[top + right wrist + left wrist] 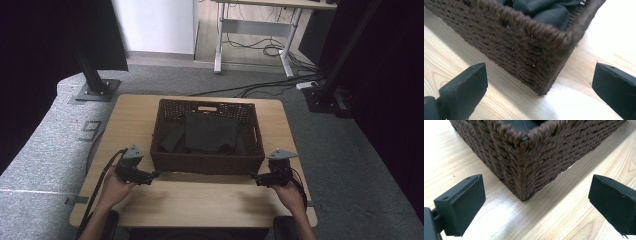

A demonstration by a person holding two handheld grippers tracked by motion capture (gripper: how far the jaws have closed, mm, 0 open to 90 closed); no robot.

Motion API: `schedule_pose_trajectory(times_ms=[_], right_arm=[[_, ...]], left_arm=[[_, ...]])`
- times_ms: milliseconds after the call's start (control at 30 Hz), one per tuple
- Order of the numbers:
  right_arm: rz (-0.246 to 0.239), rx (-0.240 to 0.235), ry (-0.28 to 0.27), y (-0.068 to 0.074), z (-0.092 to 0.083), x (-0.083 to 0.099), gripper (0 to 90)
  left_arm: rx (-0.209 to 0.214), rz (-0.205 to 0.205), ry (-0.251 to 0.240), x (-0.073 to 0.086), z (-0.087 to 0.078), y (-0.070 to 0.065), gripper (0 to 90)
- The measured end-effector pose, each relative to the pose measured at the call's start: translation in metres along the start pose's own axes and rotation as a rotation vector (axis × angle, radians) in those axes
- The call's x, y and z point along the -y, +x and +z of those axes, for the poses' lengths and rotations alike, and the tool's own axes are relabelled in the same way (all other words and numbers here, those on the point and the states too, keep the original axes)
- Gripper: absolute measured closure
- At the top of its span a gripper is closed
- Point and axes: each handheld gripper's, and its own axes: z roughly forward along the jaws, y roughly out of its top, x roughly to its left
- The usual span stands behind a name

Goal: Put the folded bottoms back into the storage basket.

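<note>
Dark brown woven rectangular basket (207, 162) at centre of pale wooden table (200, 200), dark folded cloth (210, 132) inside. Left gripper (152, 175) and right gripper (256, 178) at near corners, jaws apart, empty. Risk: uneven grip on thick weave, basket skews or slips.
</note>
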Motion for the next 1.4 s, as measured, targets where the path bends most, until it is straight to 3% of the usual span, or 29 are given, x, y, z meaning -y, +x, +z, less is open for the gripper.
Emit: schedule_pose_trajectory(times_ms=[733,1200,1400], right_arm=[[0.011,0.011,0.063,0.007,0.030,0.033,0.2],[-0.019,0.009,0.121,0.013,0.047,0.048,0.0],[-0.008,-0.010,0.096,0.014,0.050,0.049,0.0]], left_arm=[[0.006,-0.019,0.020,0.029,0.024,0.000,0.0],[-0.009,0.022,0.122,0.043,0.048,-0.004,0.0],[-0.021,0.032,0.115,0.044,0.049,-0.005,0.0]])
